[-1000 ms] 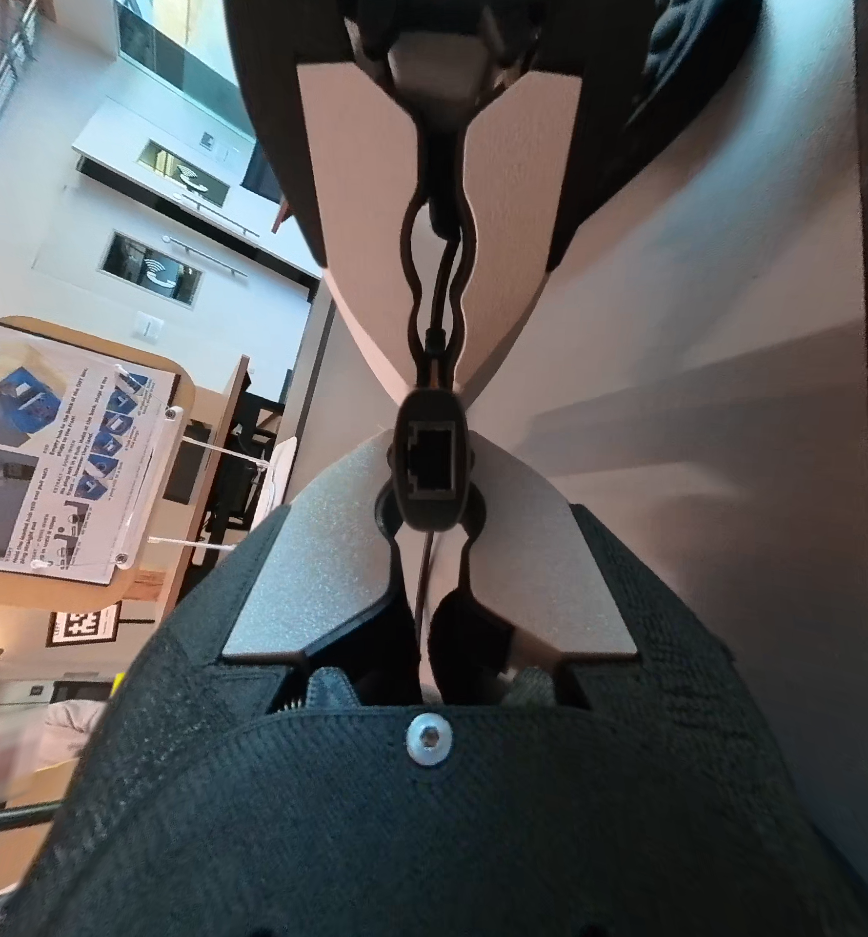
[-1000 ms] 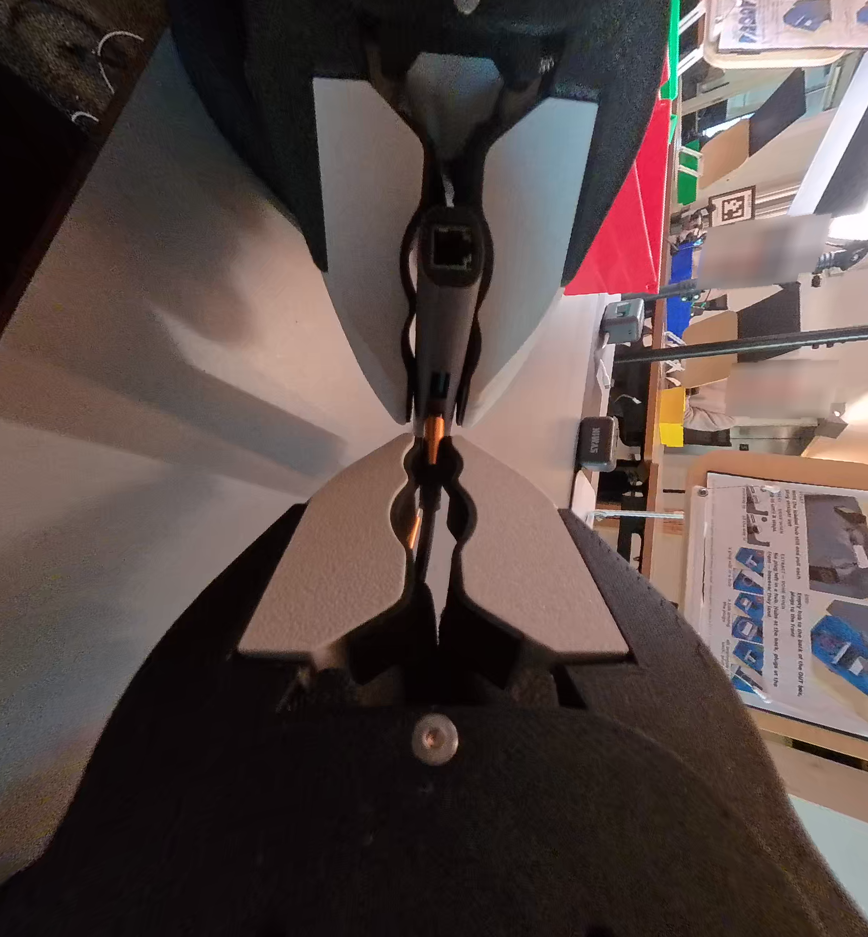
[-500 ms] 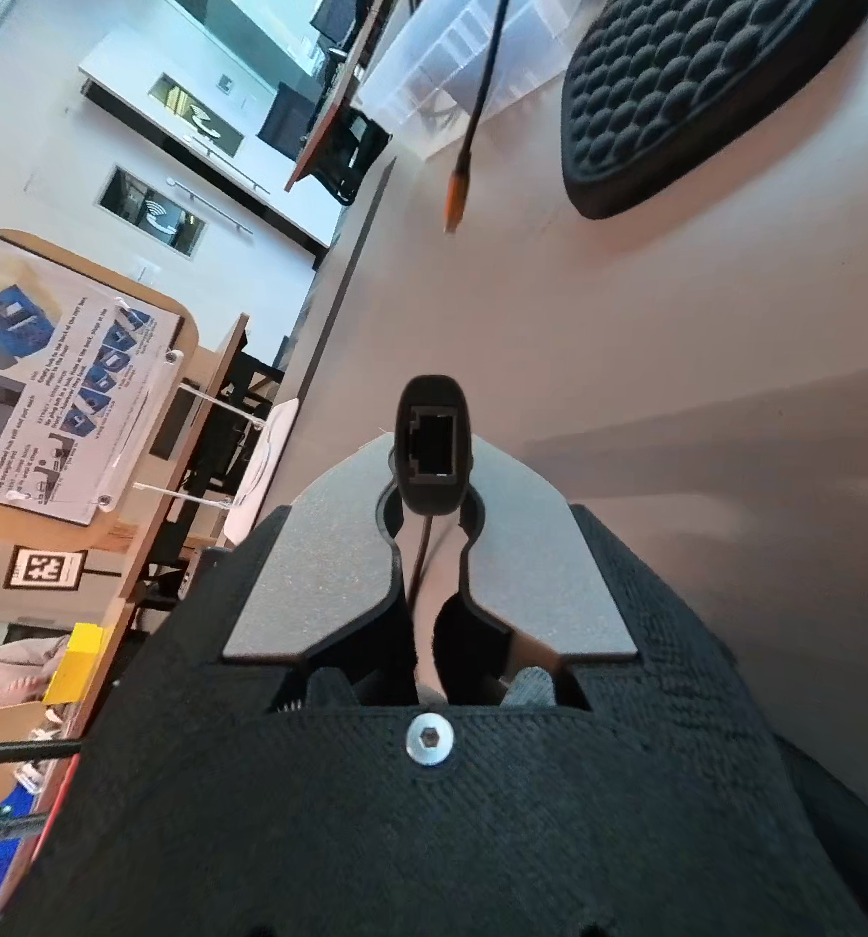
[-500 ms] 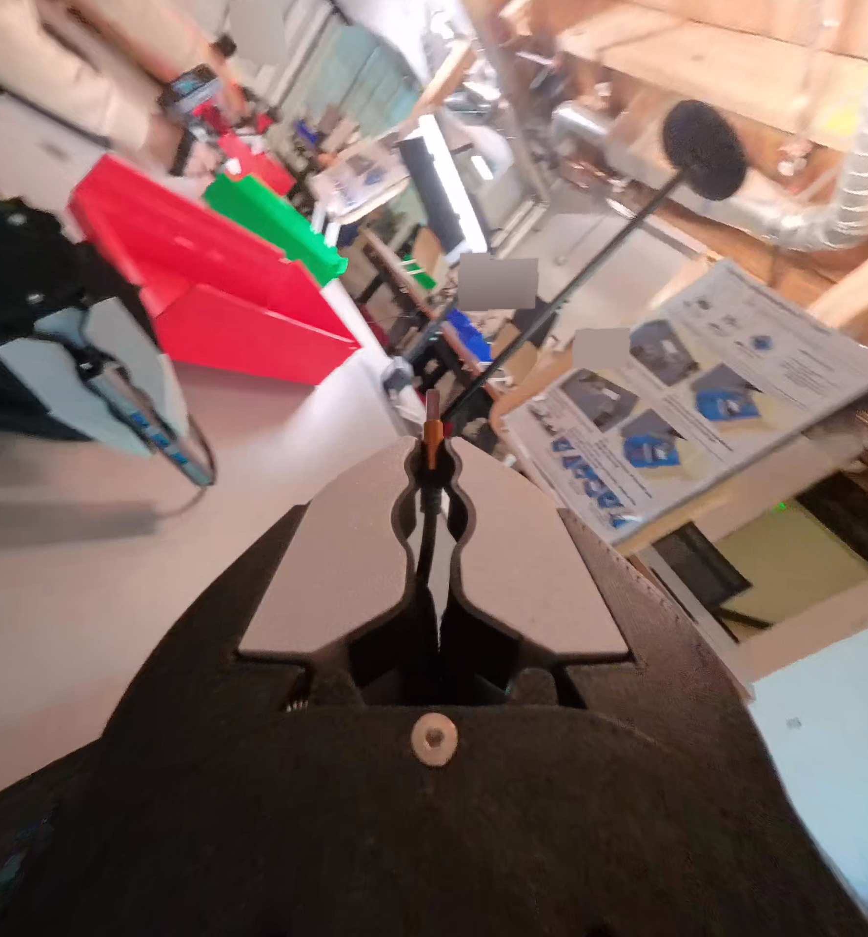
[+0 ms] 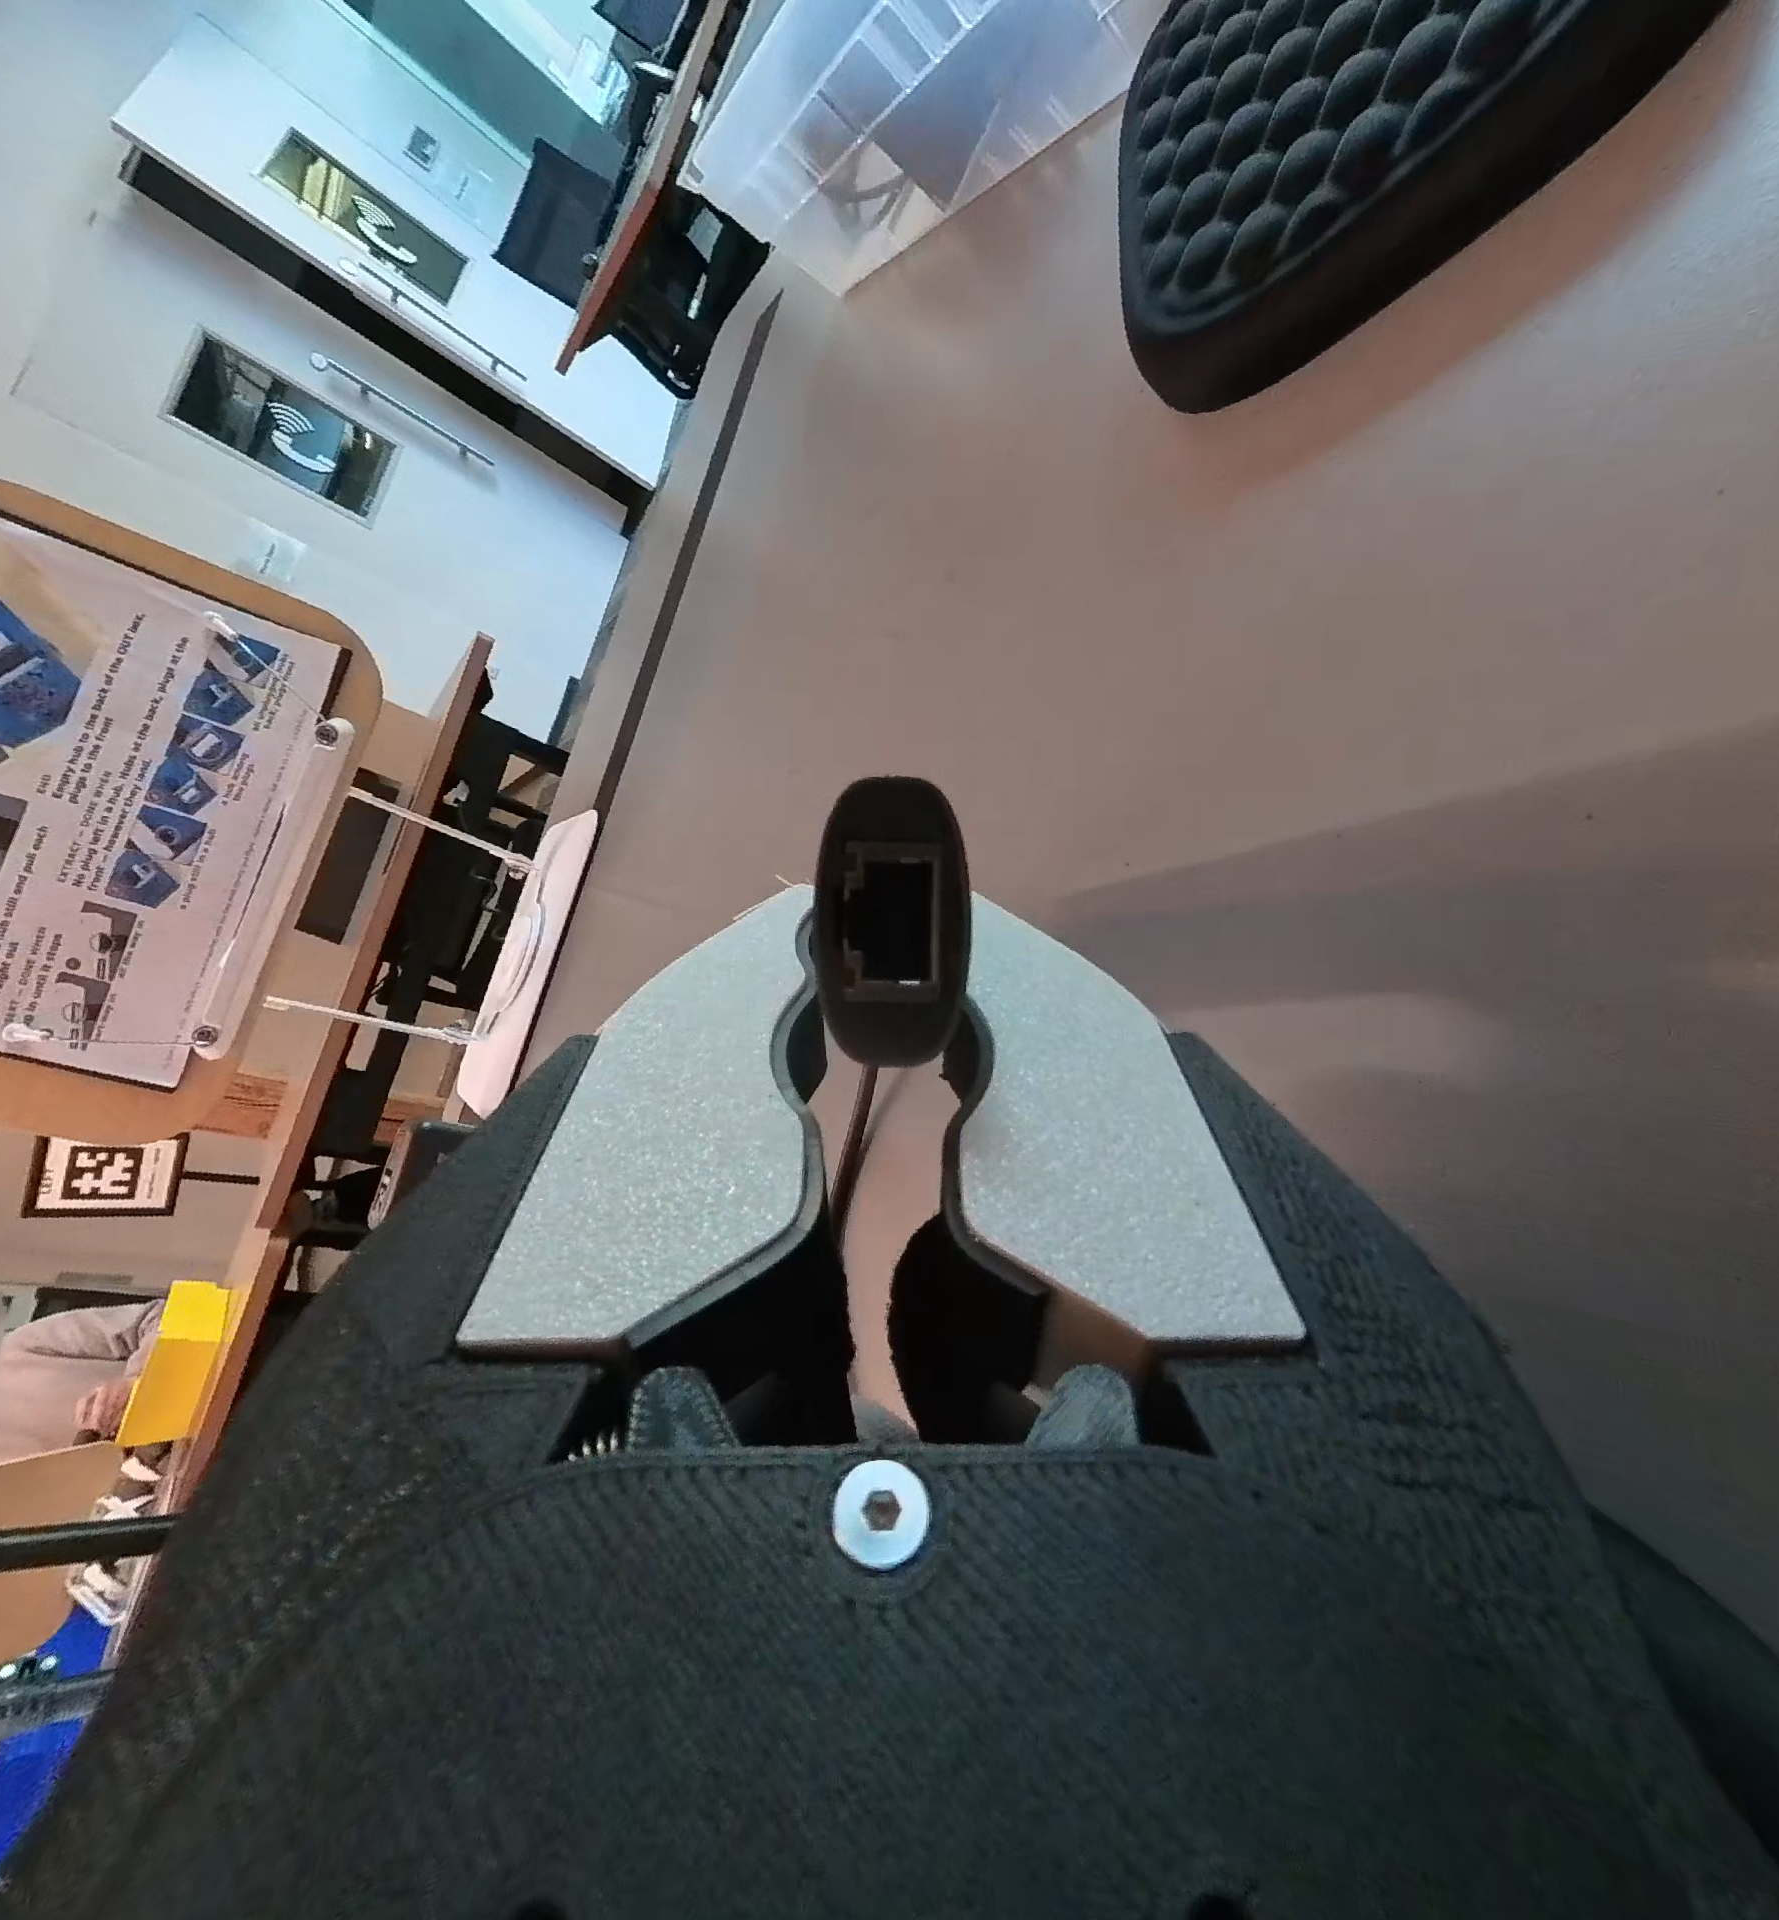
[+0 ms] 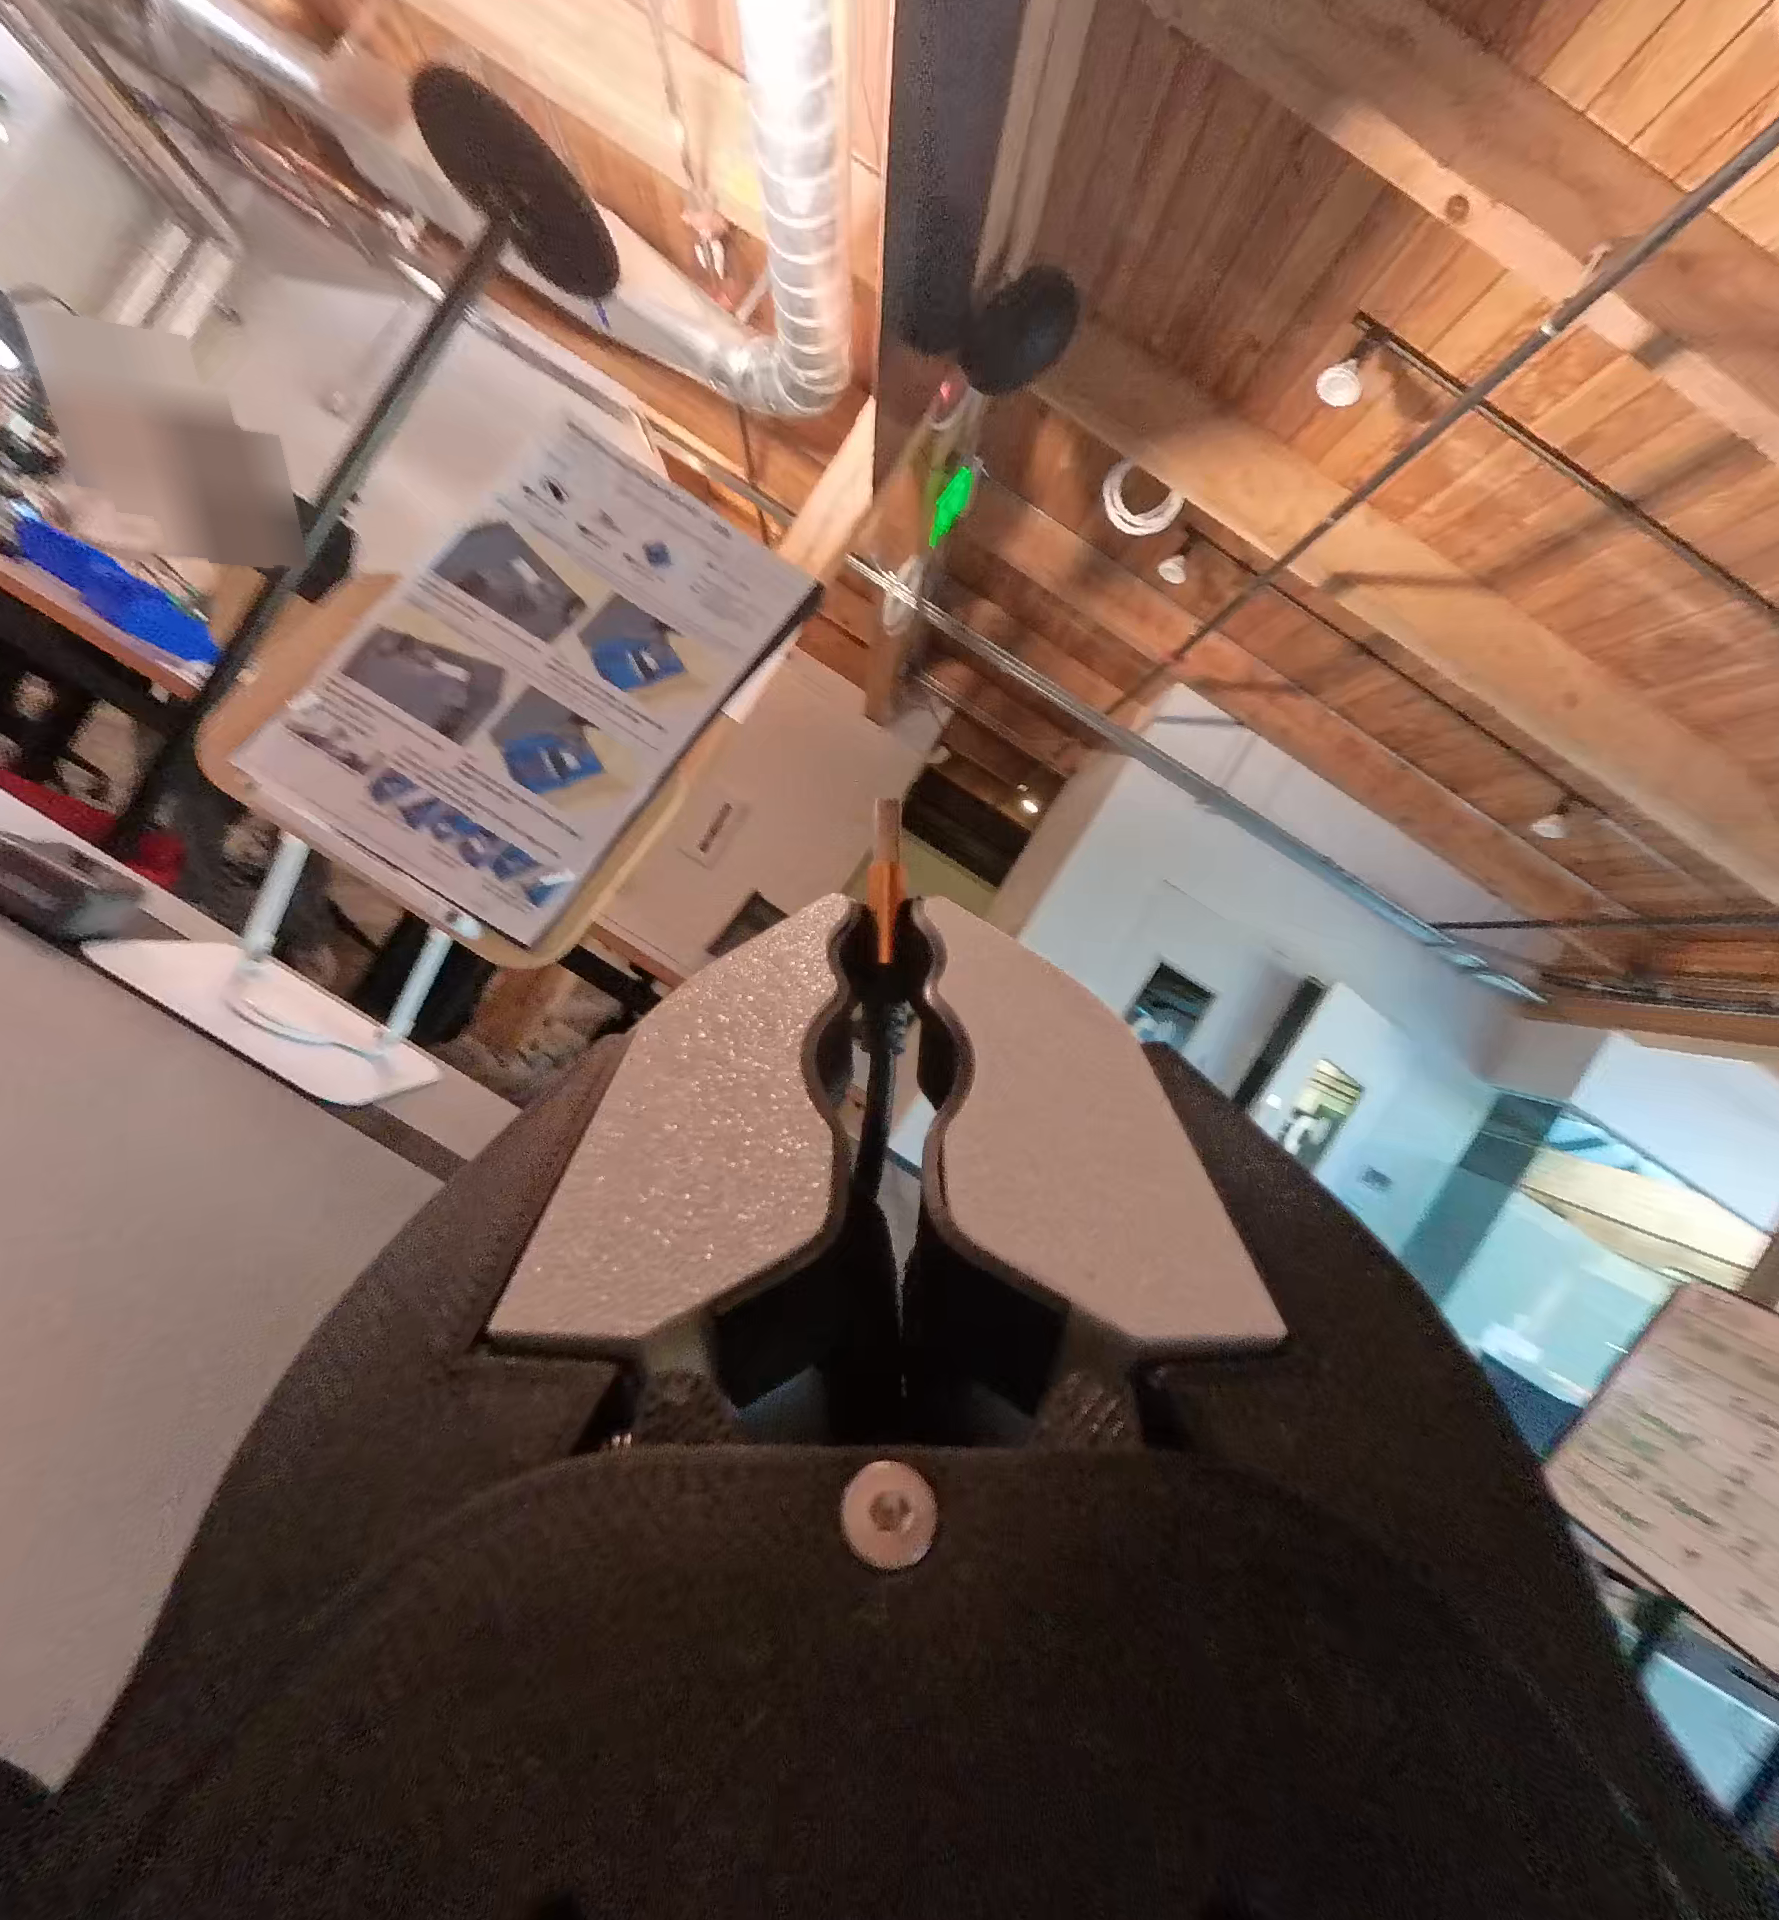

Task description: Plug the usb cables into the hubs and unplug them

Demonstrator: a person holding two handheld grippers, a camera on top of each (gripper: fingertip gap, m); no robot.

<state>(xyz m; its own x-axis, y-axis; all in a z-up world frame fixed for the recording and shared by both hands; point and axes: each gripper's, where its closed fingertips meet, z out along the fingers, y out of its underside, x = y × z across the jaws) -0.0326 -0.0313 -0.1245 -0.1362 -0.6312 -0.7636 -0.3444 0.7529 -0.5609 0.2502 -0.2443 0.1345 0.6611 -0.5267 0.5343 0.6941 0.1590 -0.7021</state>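
Black hub (image 5: 893,935) pinched end-on; orange-collared usb plug (image 6: 884,883) clamped separately

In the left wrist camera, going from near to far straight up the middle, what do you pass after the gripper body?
Silver hex screw → grey textured gripper fingers → black oval hub with a square port, clamped at the left gripper tips → bare pale tabletop → clear plastic bin at the table's far edge.
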